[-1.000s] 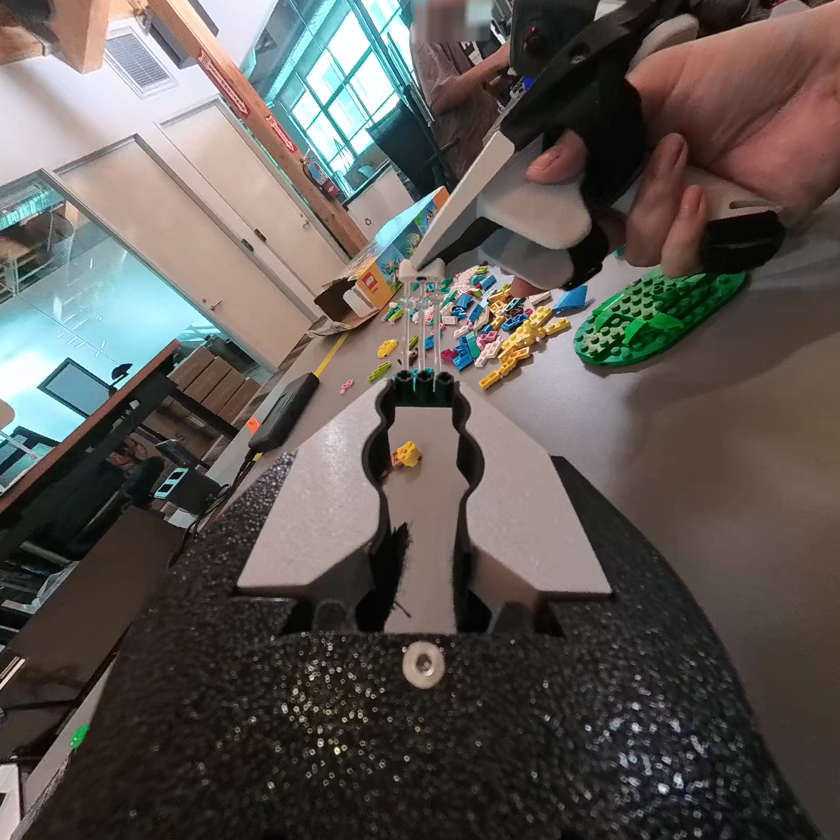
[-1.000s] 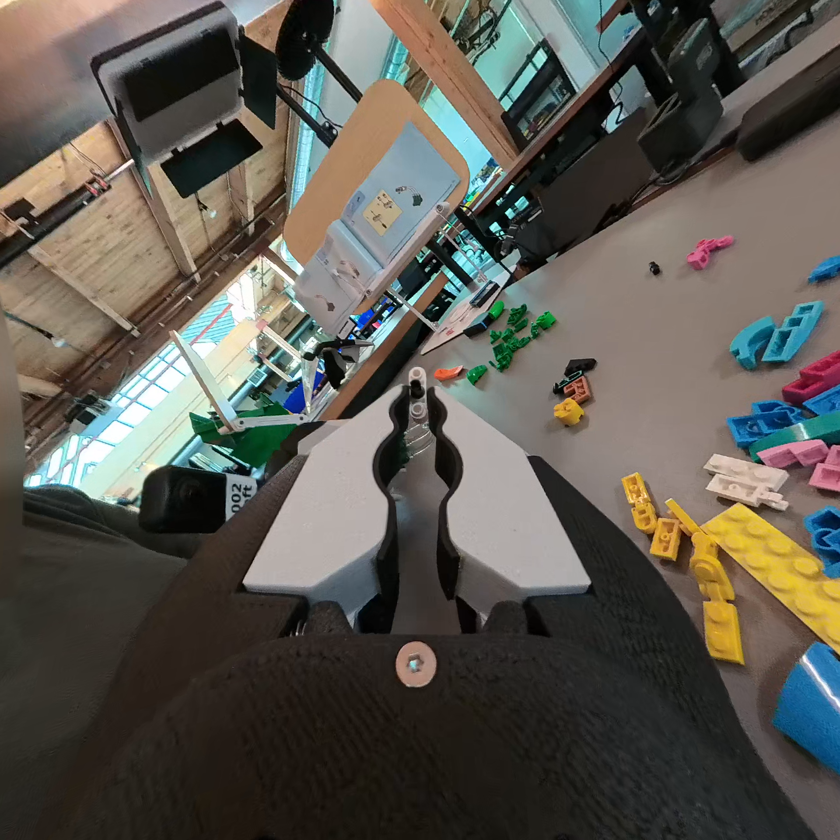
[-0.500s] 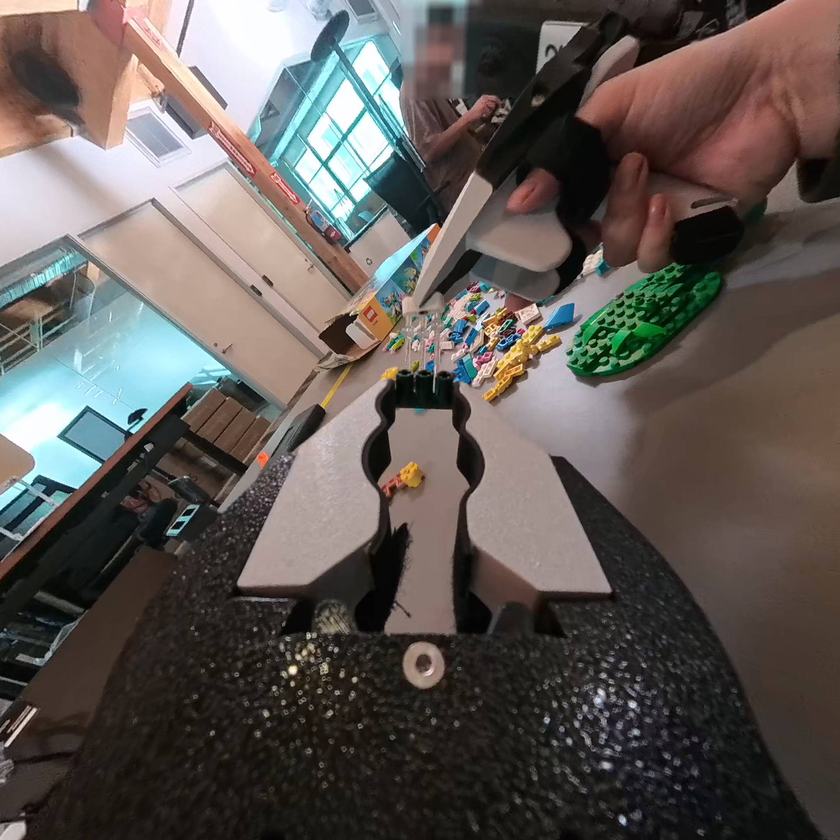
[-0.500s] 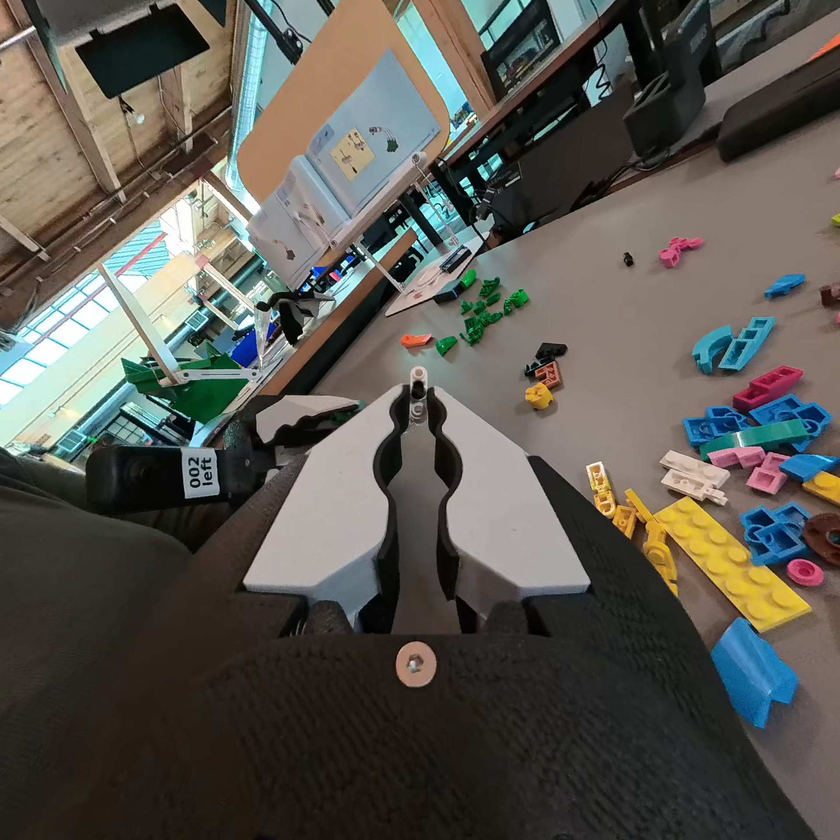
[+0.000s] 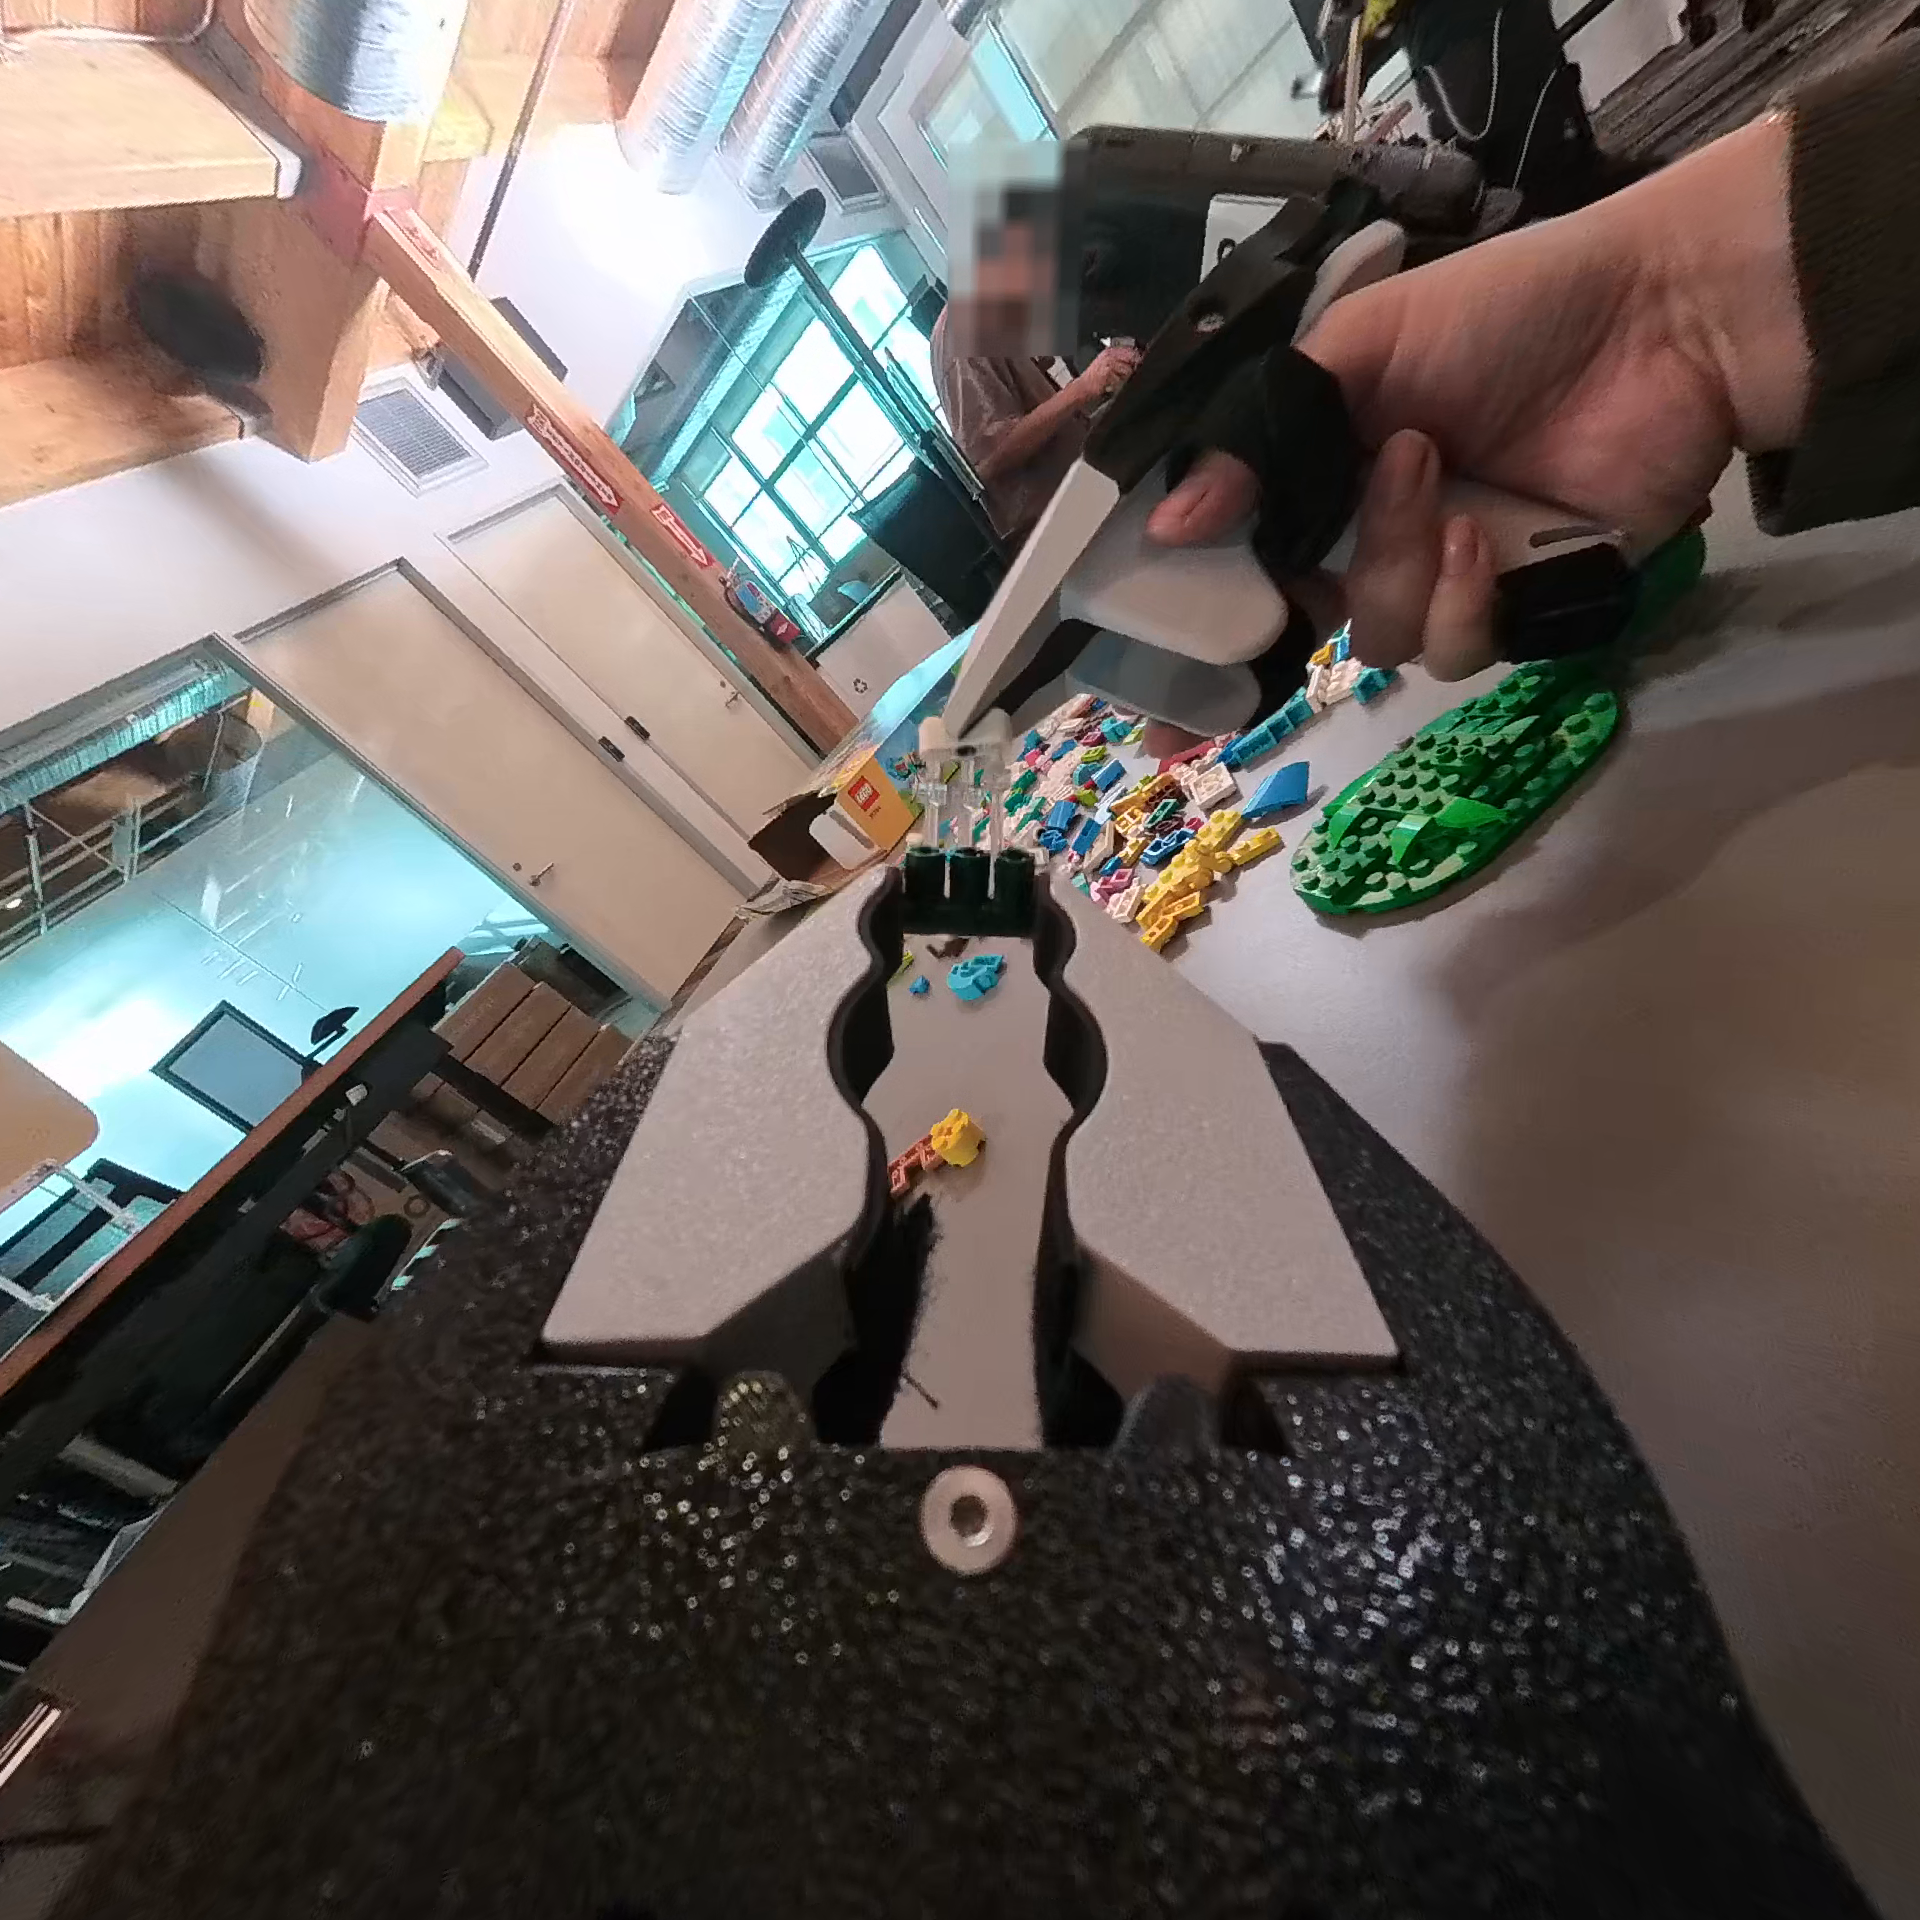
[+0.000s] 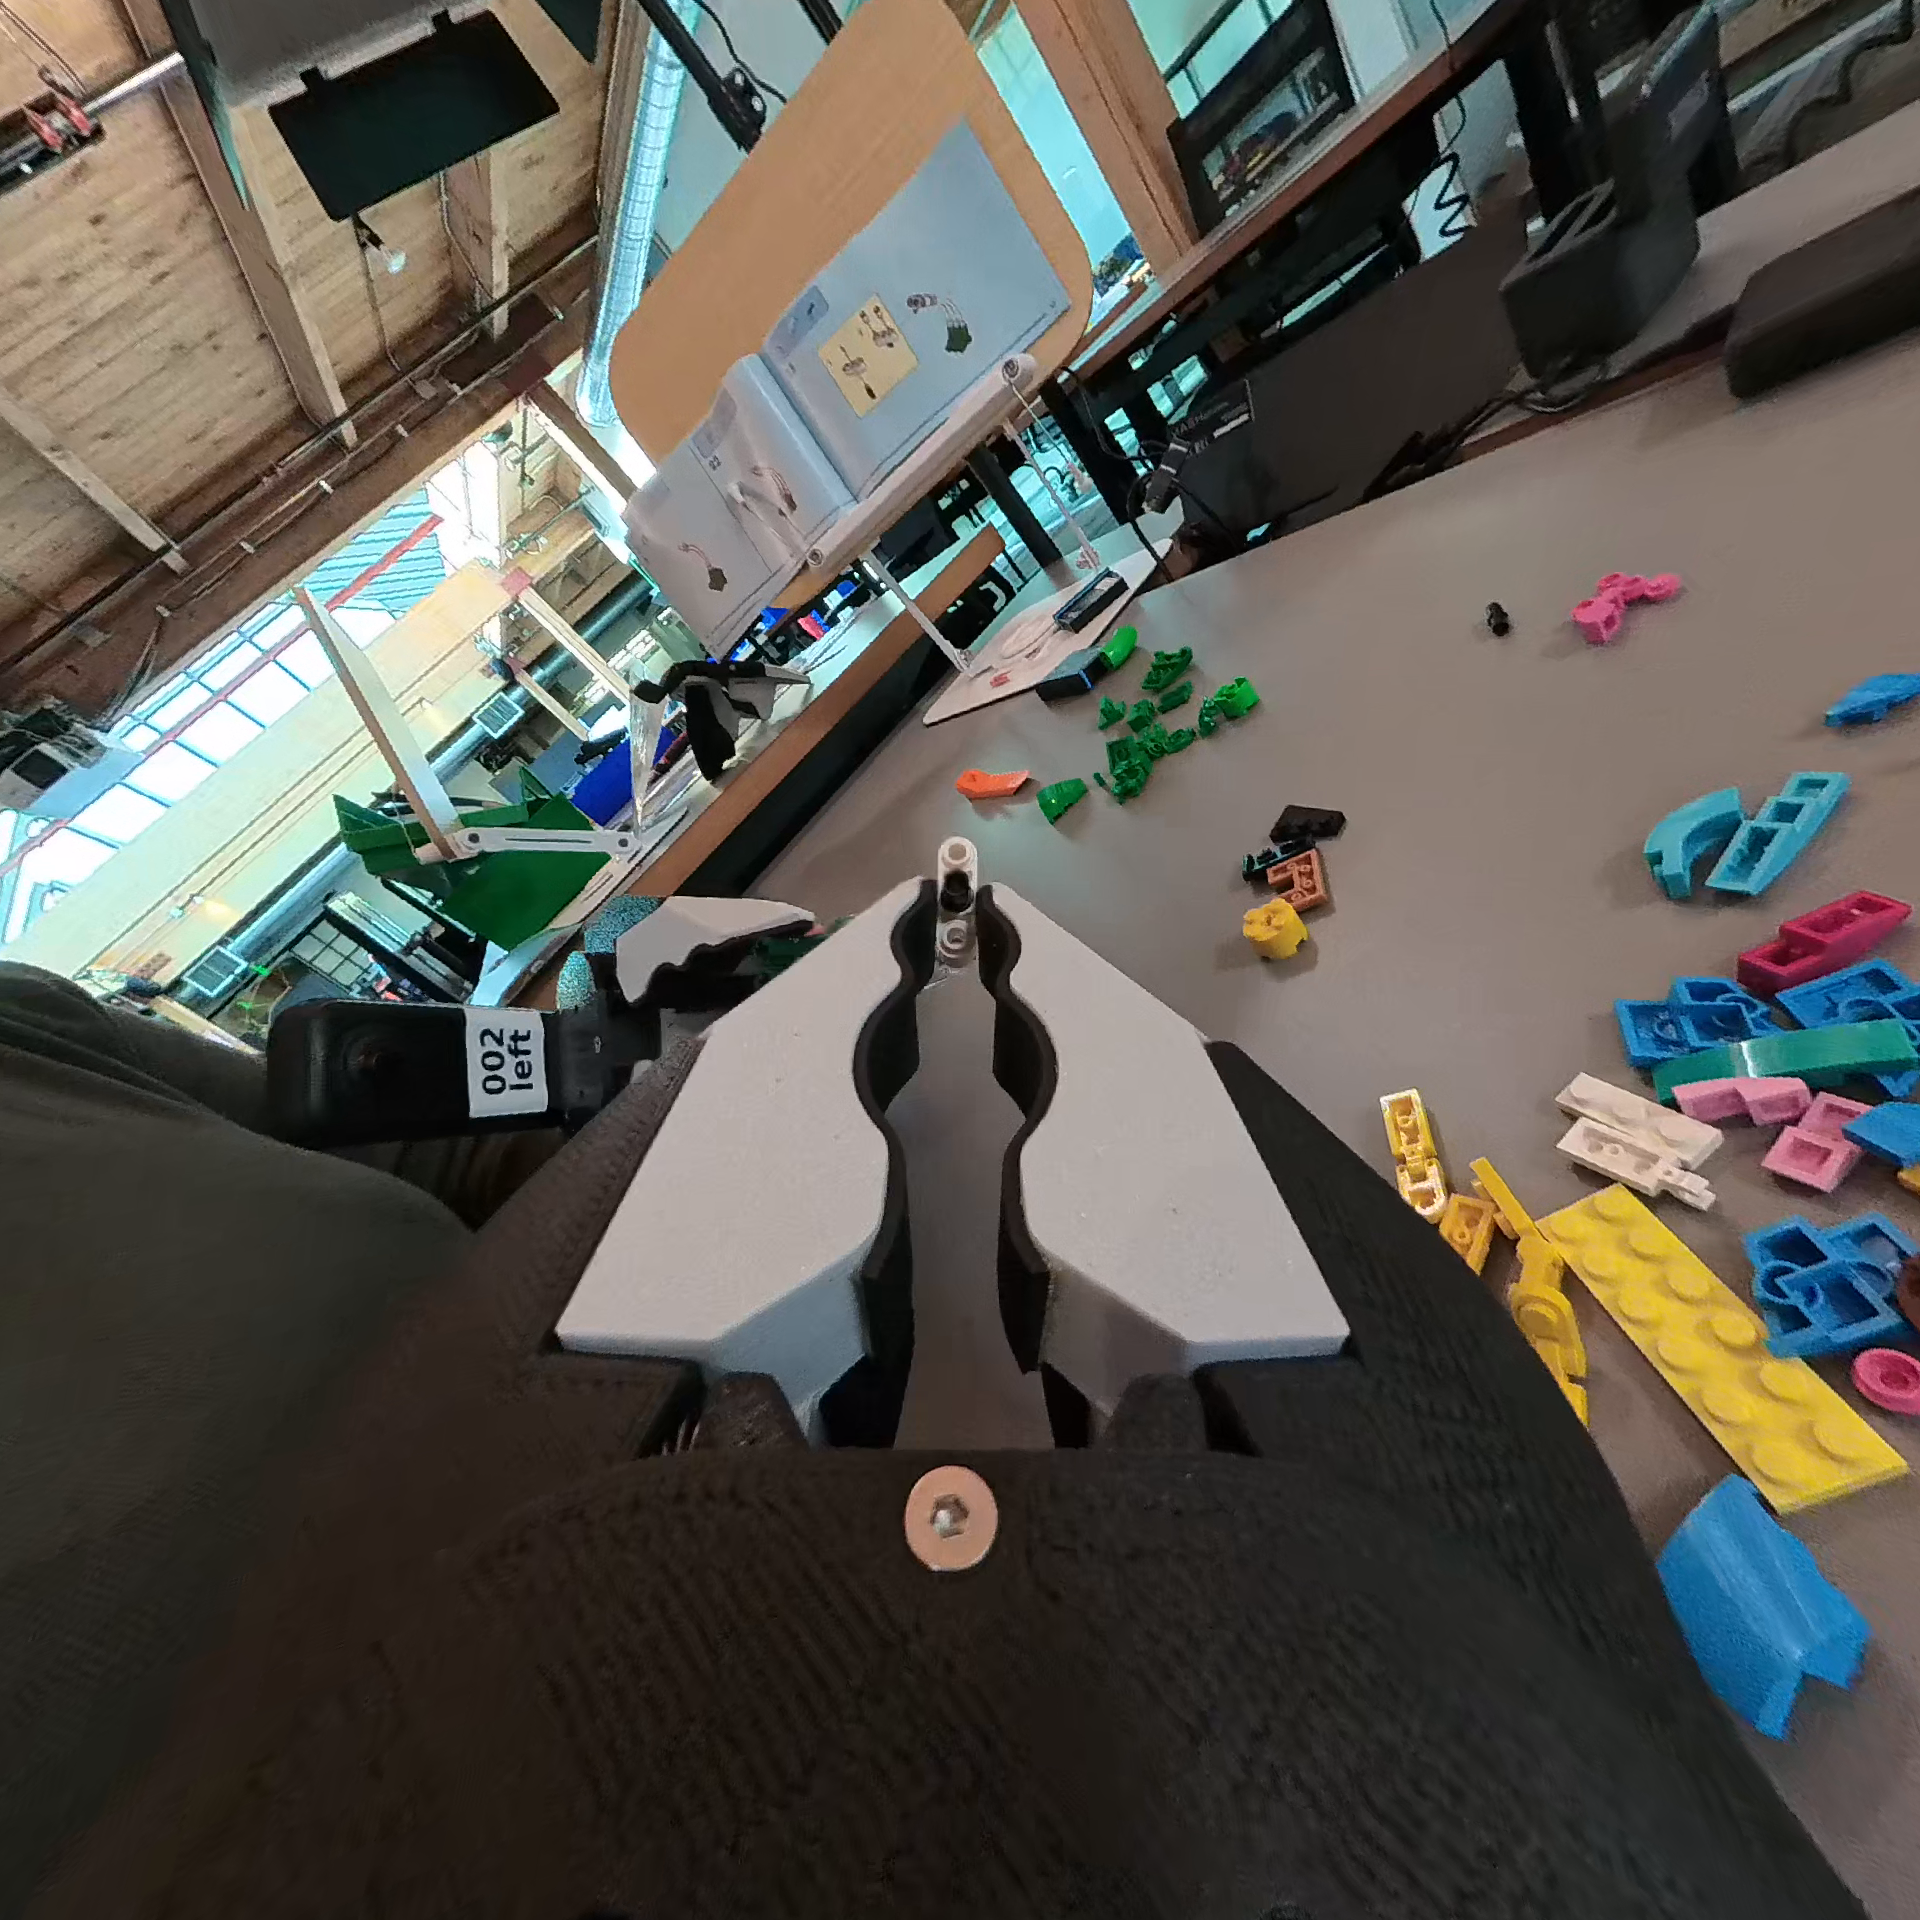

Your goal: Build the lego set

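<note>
The left tongs [image 5: 966, 902] are clamped on a small dark green brick [image 5: 968, 900], held at their very tips, with clear thin rods [image 5: 961, 812] rising from its studs. The right tongs [image 5: 961, 727] are closed on a small white piece [image 6: 956, 902] that caps those rods, so the two hands hold one little sub-assembly between them, up off the table [image 5: 1558, 1091].

My read is that this is a joining step: the white cap and clear rods being seated into the dark green brick. The next move would want a straight, gentle press along the rods, both grips kept square, since those thin clear parts look likely to bend or pop out if pushed at an angle.

Going left to right across the grey table in the right wrist view: an orange piece [image 6: 992, 781] and a scatter of small bright green pieces [image 6: 1164, 727], then a yellow round brick [image 6: 1276, 927] beside a brown one [image 6: 1299, 881], then the loose pile of blue, pink, white and yellow parts, with a long yellow plate [image 6: 1714, 1351] nearest. In the left wrist view, a round green baseplate [image 5: 1455, 790] lies to the right of the pile, well apart from the tongs.

Behind, an instruction booklet [image 6: 831, 436] stands open on a holder; there are timber beams, tall windows, glass-walled rooms, and a person at a far desk.
</note>
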`<state>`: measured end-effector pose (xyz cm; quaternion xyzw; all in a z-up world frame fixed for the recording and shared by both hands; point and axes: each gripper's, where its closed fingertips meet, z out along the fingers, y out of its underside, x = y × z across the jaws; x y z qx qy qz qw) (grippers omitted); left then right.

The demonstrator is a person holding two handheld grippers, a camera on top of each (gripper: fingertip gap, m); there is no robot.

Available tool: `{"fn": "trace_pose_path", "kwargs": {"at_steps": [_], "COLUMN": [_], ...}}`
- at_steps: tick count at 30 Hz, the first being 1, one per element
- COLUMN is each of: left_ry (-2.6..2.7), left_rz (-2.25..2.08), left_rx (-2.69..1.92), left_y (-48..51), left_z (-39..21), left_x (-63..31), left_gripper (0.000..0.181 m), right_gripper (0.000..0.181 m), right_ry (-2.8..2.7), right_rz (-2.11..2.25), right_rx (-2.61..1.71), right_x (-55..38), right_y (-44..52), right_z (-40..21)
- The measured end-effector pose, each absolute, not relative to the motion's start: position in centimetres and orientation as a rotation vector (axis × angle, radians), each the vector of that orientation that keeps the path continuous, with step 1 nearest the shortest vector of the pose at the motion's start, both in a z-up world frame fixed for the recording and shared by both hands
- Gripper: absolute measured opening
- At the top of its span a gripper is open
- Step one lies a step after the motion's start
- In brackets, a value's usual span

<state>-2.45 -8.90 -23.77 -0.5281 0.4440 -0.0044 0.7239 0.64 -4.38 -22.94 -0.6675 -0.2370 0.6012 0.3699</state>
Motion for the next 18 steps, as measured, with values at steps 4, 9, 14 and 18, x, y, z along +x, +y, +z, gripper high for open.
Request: {"fn": "trace_pose_path", "kwargs": {"at_steps": [4,9,14,18], "left_ry": [0.993,0.982,0.990,0.984], "left_rz": [0.005,-0.015,0.001,0.016], "left_rx": [-1.154,-1.179,-1.178,-1.217], "left_y": [-9.01,-8.79,-8.78,-8.39], "left_z": [-23.85,-24.08,-24.20,-24.53], "left_x": [-2.29,-2.34,-2.23,-2.58], "left_gripper": [0.022,0.022,0.022,0.022], "right_gripper": [0.006,0.006,0.006,0.006], "right_ry": [-0.621,-0.613,-0.640,-0.646], "right_rz": [1.526,1.486,1.444,1.373], "right_rx": [-1.722,-1.746,-1.755,-1.760], "right_x": [0.74,0.71,0.88,0.56], "right_y": [-4.39,-4.14,-4.23,-3.84], "right_z": [-23.07,-23.49,-23.48,-23.72]}}
